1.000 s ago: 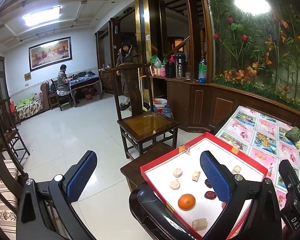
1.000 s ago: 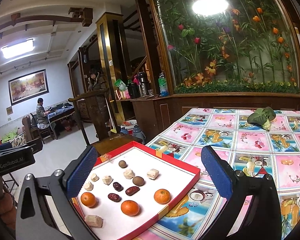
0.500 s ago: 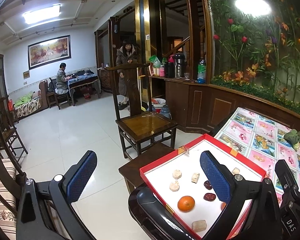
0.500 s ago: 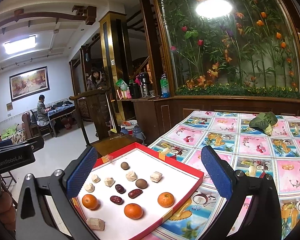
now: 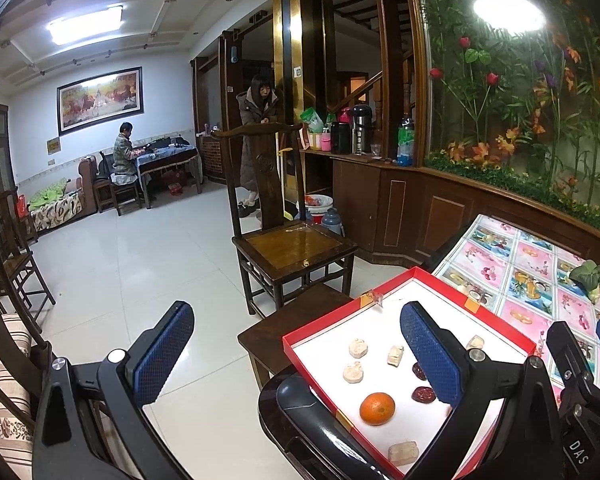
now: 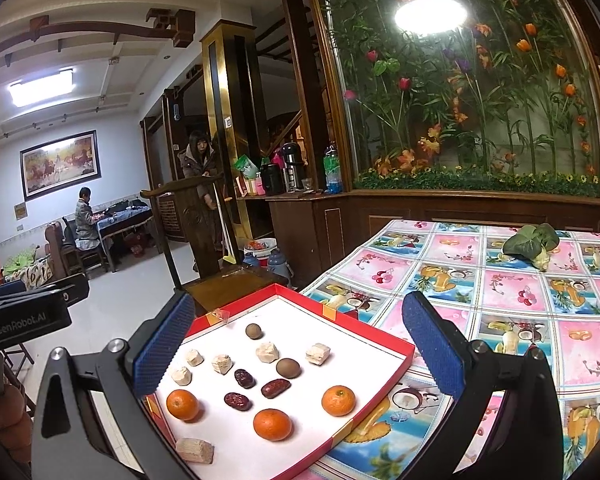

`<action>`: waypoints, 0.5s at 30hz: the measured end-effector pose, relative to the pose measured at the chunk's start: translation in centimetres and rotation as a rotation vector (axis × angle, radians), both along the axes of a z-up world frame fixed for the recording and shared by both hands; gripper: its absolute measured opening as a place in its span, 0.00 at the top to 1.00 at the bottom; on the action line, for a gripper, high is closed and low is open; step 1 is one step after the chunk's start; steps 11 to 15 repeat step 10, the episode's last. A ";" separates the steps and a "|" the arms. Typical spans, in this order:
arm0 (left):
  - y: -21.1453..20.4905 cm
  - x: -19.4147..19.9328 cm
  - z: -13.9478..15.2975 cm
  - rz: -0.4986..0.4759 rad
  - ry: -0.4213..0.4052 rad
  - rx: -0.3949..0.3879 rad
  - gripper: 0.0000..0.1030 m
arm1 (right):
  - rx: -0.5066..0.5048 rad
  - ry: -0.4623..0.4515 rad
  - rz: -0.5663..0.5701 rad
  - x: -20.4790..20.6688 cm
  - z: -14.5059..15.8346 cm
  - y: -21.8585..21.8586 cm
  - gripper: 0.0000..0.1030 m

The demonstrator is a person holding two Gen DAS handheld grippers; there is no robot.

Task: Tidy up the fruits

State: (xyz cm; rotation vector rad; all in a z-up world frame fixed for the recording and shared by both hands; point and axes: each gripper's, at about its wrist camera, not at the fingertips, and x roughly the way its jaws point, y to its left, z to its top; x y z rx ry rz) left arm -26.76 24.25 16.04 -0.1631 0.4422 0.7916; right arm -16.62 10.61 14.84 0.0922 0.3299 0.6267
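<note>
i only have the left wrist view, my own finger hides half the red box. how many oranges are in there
Observer: Three. The right wrist view shows one orange at the left edge, one orange in the middle front and one orange on the right of the red box.
Operator: any dates besides the two i see
Observer: Three dates in all; the third date lies in front of the other two.
Operator: is my right gripper holding anything
Observer: No. The right gripper is open, above the box with nothing between its fingers.
Operator: anything round and brown
Observer: Two: one brown fruit near the back, another brown fruit mid-box.
</note>
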 end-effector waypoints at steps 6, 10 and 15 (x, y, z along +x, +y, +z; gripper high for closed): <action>-0.2 0.1 0.1 -0.009 -0.008 0.007 0.00 | -0.002 0.001 0.006 0.1 0.0 0.6 0.00; -1.1 0.5 0.6 -0.035 -0.015 0.016 0.00 | 0.001 0.008 0.013 0.3 -0.2 0.8 0.00; -1.1 0.5 0.6 -0.035 -0.015 0.016 0.00 | 0.001 0.008 0.013 0.3 -0.2 0.8 0.00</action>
